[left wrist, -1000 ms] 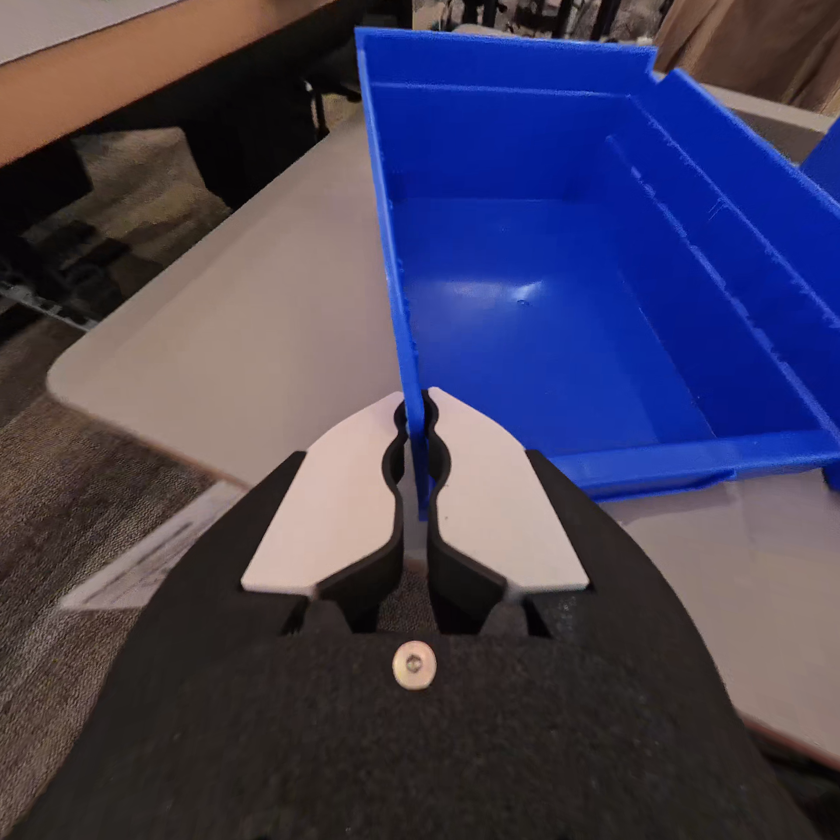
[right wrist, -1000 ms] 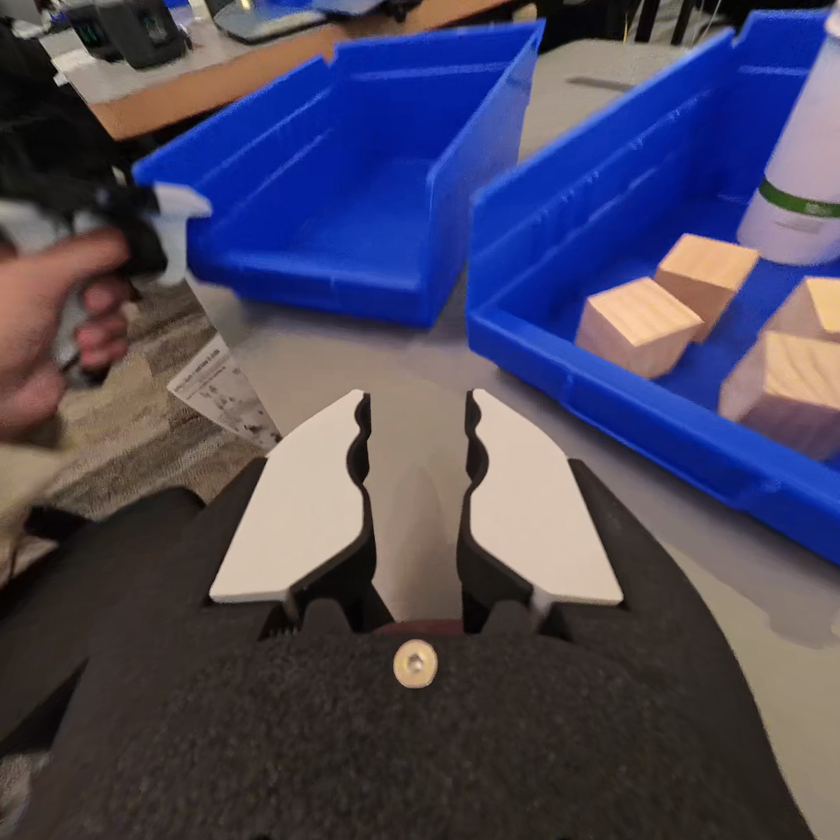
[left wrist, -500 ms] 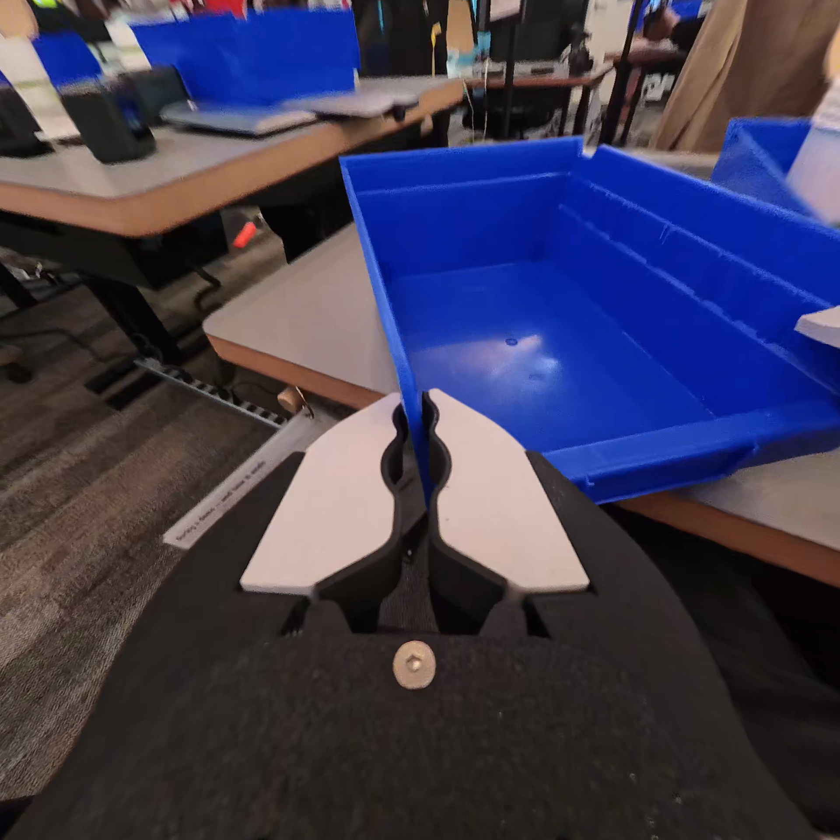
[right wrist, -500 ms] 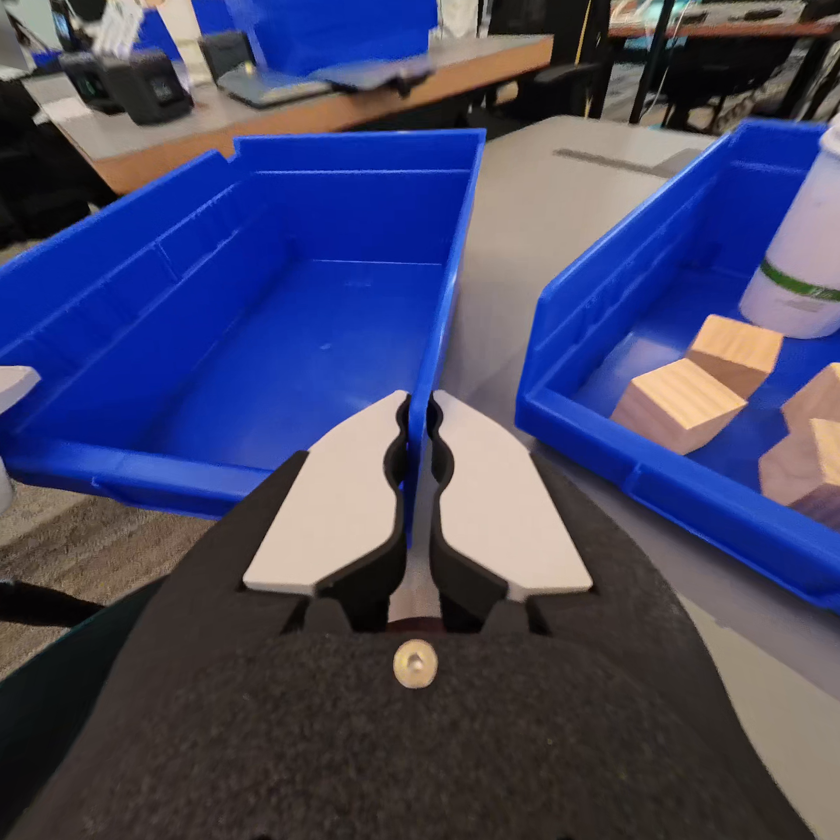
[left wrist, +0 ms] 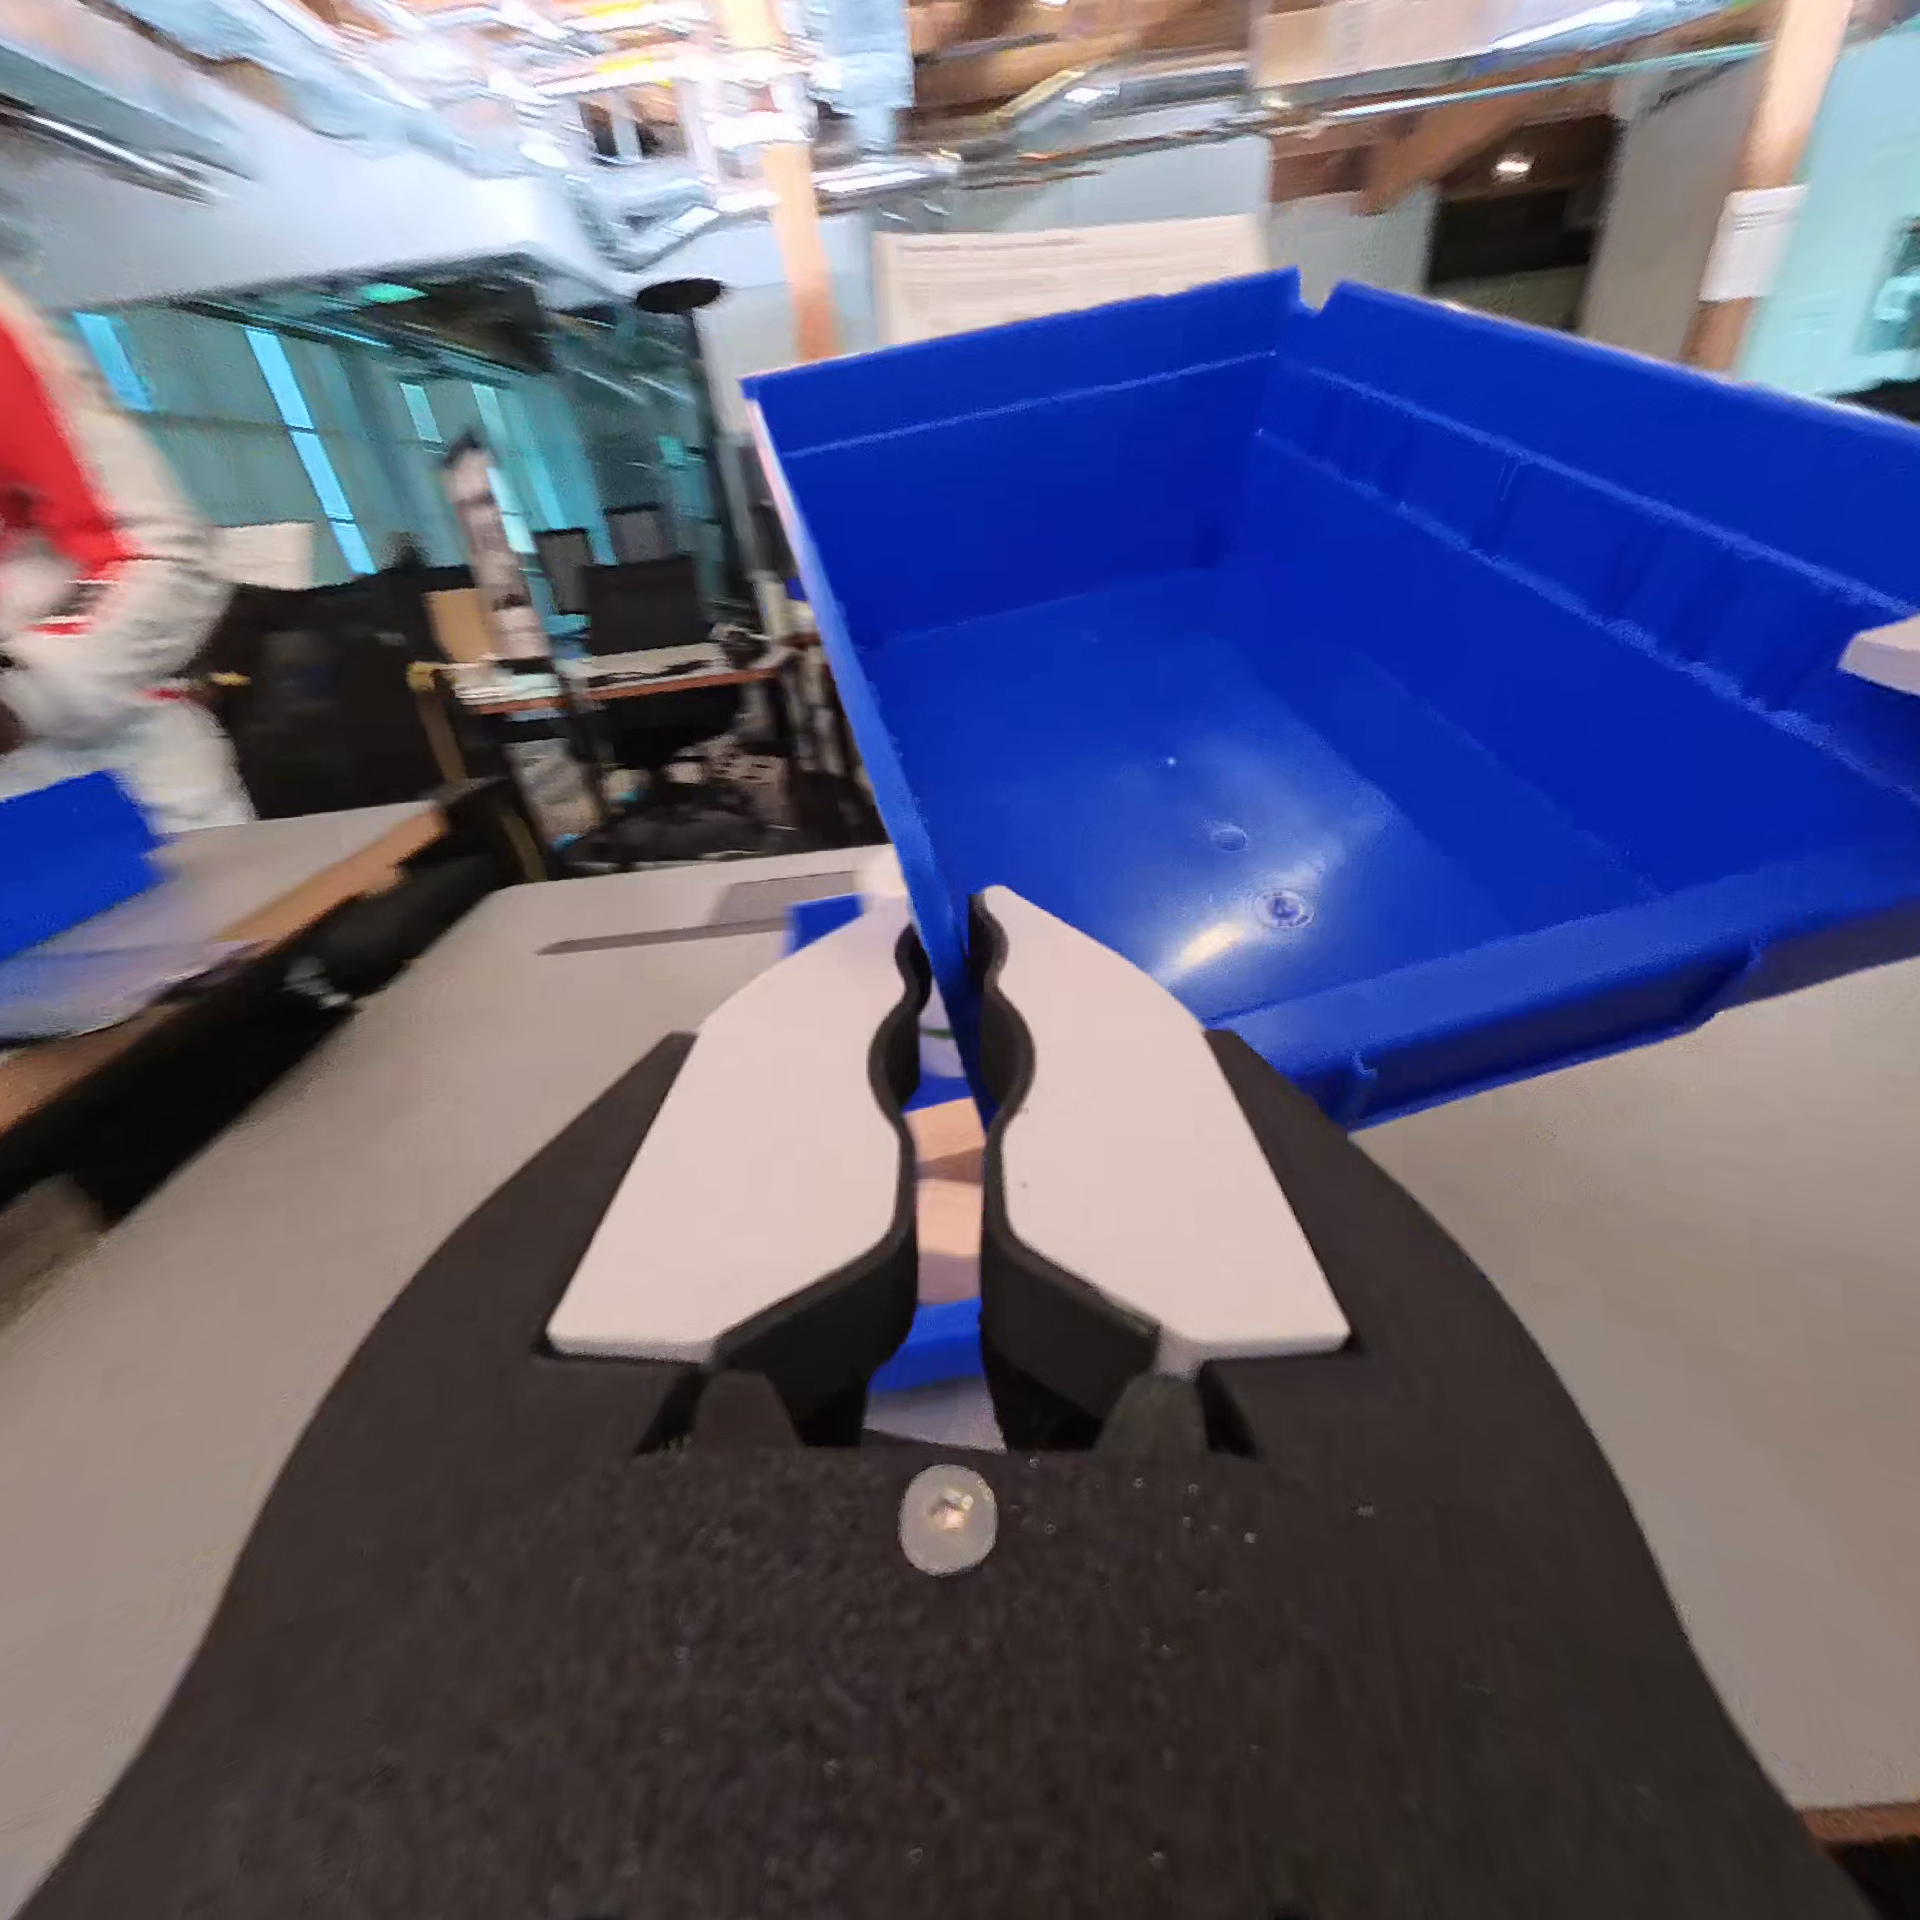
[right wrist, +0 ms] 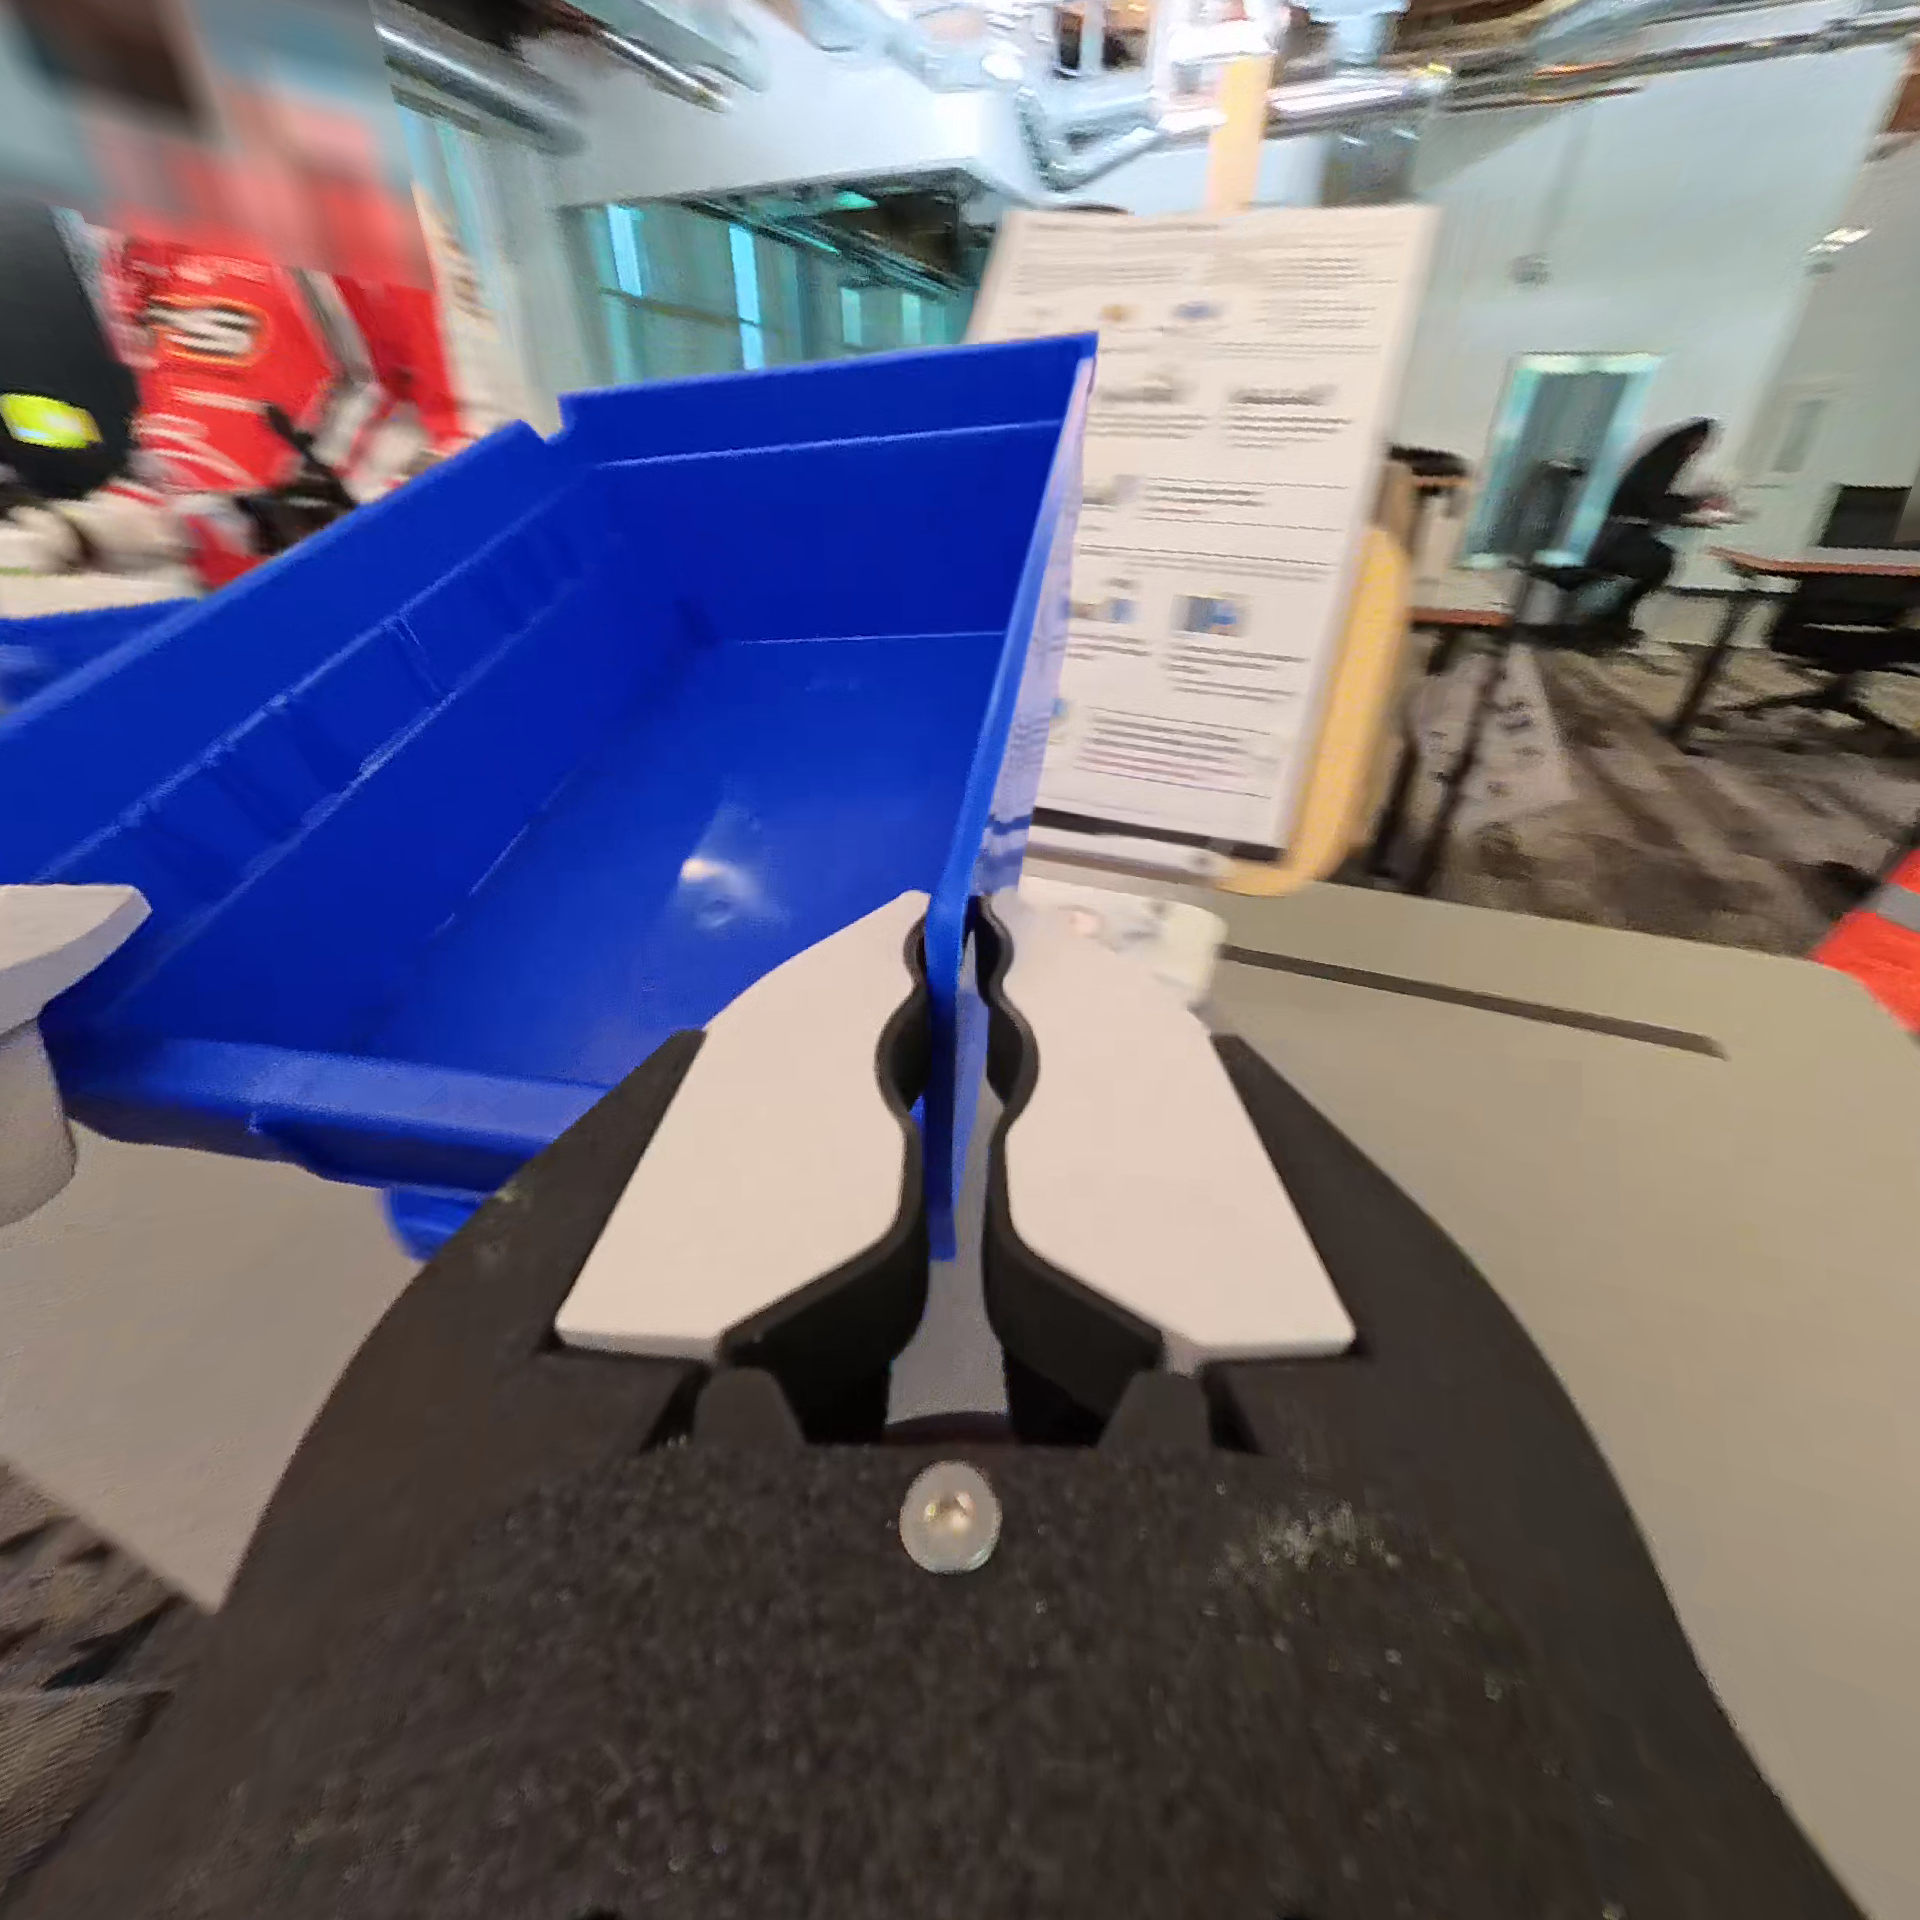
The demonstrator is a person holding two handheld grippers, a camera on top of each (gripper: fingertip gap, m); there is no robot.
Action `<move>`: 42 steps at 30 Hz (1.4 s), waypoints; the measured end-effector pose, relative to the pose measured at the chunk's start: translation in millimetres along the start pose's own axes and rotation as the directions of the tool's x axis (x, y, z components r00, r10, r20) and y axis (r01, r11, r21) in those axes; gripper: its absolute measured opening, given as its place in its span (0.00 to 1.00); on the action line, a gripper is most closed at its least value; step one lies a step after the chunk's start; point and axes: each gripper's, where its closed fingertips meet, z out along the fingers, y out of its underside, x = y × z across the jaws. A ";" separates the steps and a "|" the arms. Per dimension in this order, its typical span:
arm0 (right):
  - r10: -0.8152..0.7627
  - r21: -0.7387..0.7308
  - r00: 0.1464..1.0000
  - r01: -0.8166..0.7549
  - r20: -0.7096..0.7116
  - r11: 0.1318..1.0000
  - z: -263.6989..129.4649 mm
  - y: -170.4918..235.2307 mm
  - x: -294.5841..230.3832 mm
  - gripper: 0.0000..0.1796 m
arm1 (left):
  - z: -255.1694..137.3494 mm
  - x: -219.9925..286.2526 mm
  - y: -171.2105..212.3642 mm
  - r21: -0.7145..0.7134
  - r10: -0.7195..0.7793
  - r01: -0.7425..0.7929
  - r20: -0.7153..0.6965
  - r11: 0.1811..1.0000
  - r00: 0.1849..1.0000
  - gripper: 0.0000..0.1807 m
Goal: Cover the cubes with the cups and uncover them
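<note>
An empty blue bin hangs in the air above the grey table, held from both sides. My left gripper is shut on the bin's left wall. My right gripper is shut on the same bin's right wall. Each gripper's fingertip shows at the edge of the other view: the right one and the left one. Through the gap between my left fingers I see a wooden cube in a second blue bin below. A white cup top peeks out past my right fingers.
A white poster board stands beyond the table's far edge. The grey table stretches to the right. Desks, office chairs and a person in red and white are in the background.
My right gripper came to the empty bin's right wall and shut on it. Both grippers then lifted the bin off the table and carried it toward the other bin.
</note>
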 end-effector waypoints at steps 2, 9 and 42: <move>0.003 -0.043 0.994 -0.008 -0.105 0.999 -16.3 9.4 59.3 0.03 | 25.7 57.7 1.7 -0.024 -0.001 -0.001 -0.095 1.000 0.995 0.03; 0.090 -0.173 0.931 -0.160 -0.353 0.972 -70.0 82.0 244.1 0.03 | 99.9 256.4 50.4 -0.193 -0.069 0.001 -0.348 0.981 0.935 0.03; 0.301 -0.120 0.941 -0.284 0.156 0.951 -13.7 119.2 51.4 0.22 | 48.7 -10.2 140.1 -0.354 -0.044 0.006 -0.098 0.935 0.994 0.28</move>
